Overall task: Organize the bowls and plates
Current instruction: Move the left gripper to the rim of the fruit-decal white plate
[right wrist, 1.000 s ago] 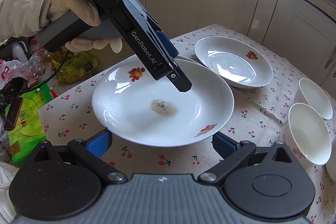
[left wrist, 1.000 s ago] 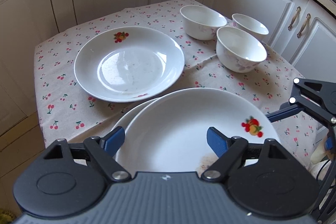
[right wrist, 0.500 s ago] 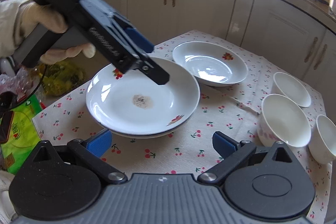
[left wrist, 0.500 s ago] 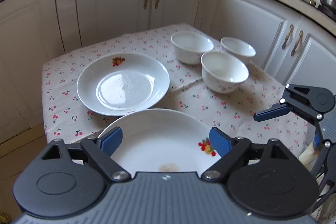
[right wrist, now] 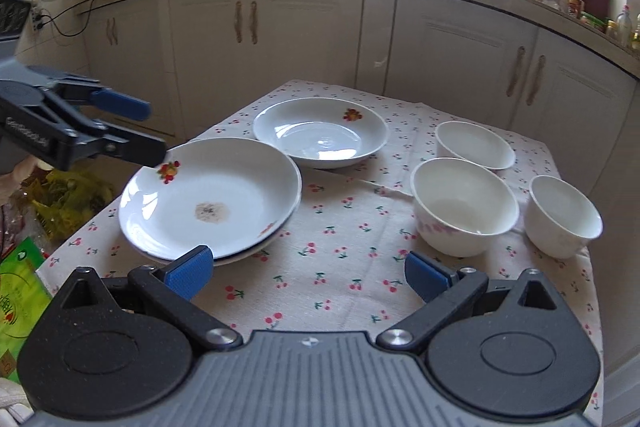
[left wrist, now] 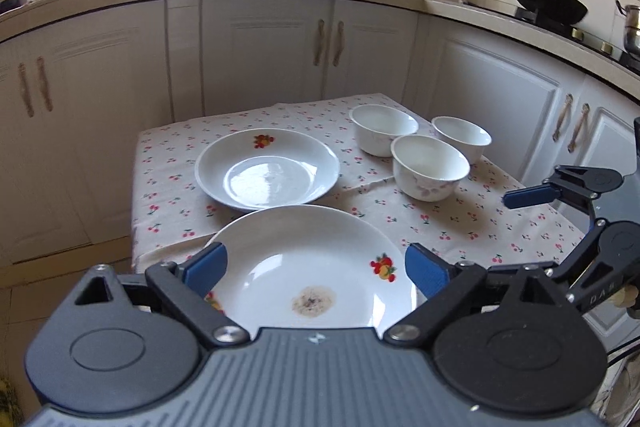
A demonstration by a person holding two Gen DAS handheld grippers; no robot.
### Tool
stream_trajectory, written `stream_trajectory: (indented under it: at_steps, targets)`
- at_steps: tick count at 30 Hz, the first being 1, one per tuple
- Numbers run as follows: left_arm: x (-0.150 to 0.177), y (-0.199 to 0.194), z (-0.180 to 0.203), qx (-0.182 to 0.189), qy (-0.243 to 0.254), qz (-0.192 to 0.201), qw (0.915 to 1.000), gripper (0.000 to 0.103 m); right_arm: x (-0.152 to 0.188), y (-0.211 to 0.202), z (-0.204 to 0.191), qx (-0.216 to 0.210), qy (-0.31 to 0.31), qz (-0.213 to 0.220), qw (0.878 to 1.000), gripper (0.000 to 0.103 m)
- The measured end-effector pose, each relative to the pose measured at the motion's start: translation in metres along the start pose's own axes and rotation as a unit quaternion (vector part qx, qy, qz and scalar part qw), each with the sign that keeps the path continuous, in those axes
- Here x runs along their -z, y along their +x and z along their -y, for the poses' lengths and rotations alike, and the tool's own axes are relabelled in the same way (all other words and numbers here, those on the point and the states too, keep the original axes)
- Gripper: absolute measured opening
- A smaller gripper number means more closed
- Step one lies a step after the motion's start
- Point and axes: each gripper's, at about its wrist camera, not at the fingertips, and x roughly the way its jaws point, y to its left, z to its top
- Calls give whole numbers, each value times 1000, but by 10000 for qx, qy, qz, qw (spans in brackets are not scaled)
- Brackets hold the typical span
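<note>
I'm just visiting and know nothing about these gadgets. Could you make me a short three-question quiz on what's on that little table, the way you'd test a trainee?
1. How many white bowls stand on the cherry-print tablecloth?
2. True or false: the stained plate lies on top of another plate.
3. Which fits the left gripper? A) clamped on a bowl, B) jaws opening with nothing gripped, C) resting inside the clean plate.

Key
1. Three.
2. True: a second rim shows under its near edge in the right wrist view.
3. B. It hangs over the stained plate's left rim, holding nothing. The right gripper is open and empty too.
</note>
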Motion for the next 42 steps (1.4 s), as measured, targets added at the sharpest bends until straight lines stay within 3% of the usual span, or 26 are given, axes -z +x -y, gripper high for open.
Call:
stream_trajectory:
  at_steps: [11, 18, 25, 33, 38, 42]
  targets:
    - [3, 12, -41, -191, -255, 40, 9995, 95, -21, 23, 11, -210, 402, -61, 9990, 103]
    - [-15, 43, -69, -76, -9, 18, 10000, 95, -52, 51, 17, -375, 601, -224, 9972, 103]
    - [-34, 77, -89, 199, 224, -245, 9993, 95, -89, 82, 19, -425, 439, -374, 9974, 103]
    - [-47, 101, -109, 315, 790, -113, 9963, 96, -127, 115, 25, -503, 361, -547, 9966, 103]
    - [-53, 116, -126, 411, 1139, -154, 9925, 96, -141, 142, 43, -501, 776, -810, 9924, 103]
    - [-50, 128, -139, 494, 1136, -310, 9918, 96, -147, 159, 62, -504, 1236, -974, 9863, 103]
